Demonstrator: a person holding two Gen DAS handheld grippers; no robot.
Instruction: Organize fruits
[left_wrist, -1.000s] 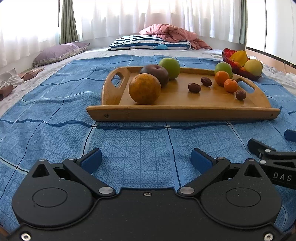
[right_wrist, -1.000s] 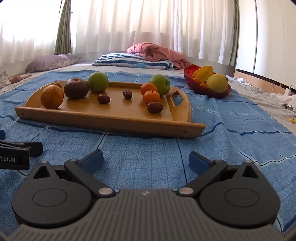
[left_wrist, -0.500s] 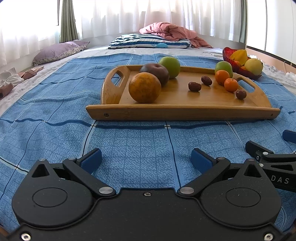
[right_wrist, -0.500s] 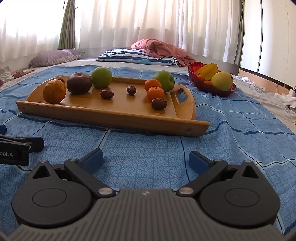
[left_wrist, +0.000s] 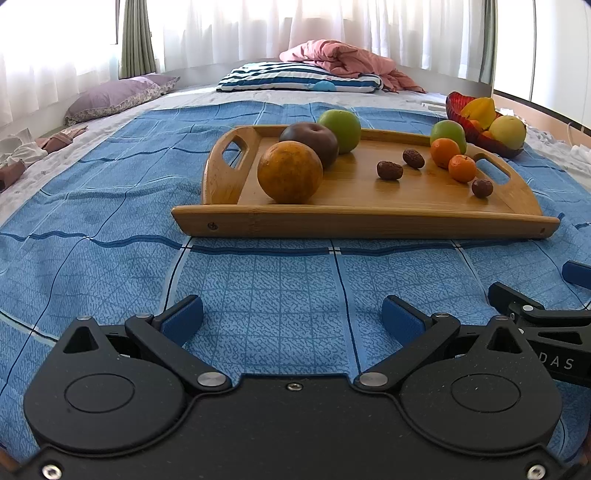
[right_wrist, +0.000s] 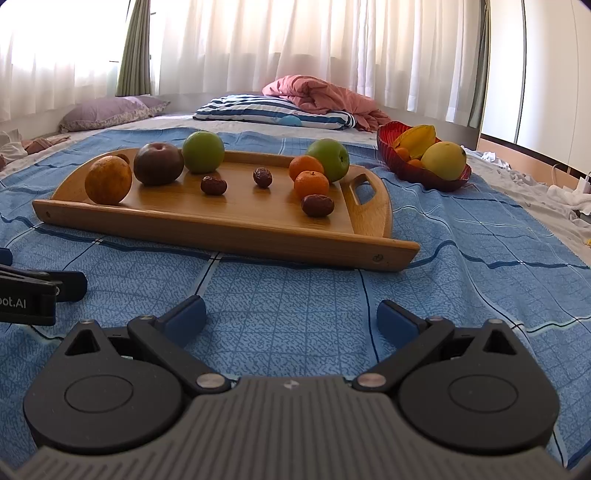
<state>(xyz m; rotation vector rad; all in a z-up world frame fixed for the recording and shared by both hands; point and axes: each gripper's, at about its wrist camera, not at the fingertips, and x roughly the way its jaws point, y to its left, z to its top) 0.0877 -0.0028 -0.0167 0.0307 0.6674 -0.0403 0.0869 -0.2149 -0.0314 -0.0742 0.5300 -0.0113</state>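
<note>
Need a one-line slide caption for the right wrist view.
Open right claw faces a wooden tray of fruit; red bowl beyond.

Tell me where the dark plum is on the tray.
In the right wrist view the plum sits at the tray's far left end, between the big orange and a green apple.

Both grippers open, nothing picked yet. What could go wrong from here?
1. The round fruits sit loose on the wooden tray; the big orange fruit touches the dark plum, so grabbing one may roll the other.
2. The tray rests on a soft blue blanket; pressing down could tilt it.
3. The red bowl already looks heaped, so added fruit might spill. The right gripper and left gripper sit close together and could clash.
</note>
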